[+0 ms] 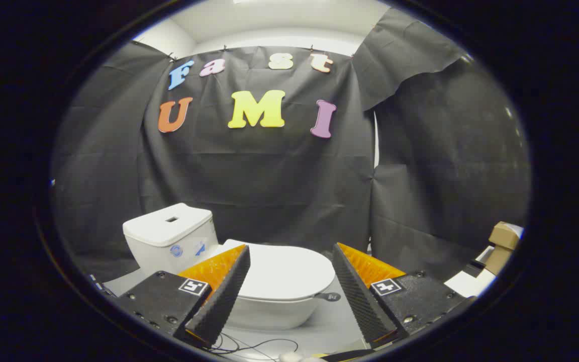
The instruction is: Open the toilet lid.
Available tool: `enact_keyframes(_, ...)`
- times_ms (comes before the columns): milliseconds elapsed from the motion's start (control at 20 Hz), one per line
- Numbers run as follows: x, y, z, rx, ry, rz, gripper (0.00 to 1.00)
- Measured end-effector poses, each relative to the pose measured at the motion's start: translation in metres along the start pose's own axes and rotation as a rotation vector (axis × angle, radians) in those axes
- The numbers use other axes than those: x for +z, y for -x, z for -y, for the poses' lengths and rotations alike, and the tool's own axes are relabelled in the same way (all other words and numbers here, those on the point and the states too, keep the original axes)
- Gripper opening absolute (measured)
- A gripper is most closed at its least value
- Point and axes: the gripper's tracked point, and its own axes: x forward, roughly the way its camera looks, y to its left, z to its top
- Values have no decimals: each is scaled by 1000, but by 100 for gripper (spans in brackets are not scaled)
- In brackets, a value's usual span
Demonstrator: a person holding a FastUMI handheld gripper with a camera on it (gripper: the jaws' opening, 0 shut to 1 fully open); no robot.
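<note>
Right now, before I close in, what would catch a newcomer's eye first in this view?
The glossy white ceramic toilet stands just ahead of the tongs, its flat oval lid shut. The tongs' two fingers are spread open, the lid seen between them, touching nothing. The boxy white cistern rises beyond the left finger, and a small dark tab juts from the lid's edge near the right finger.

Even overhead light falls from above the booth, where a pale ceiling [279,20] glows brightest. The white toilet lid [284,271] catches it softly, without hard glare. The black cloth wall [269,171] soaks up light and stays dim. Fisheye bending curves the outer parts; the centre is sharp, and shadows pool under the spread jaws.
</note>
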Motion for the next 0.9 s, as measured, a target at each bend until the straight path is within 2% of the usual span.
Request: enact_keyframes(900, 2, 2, -5, 0, -8, 2, 100)
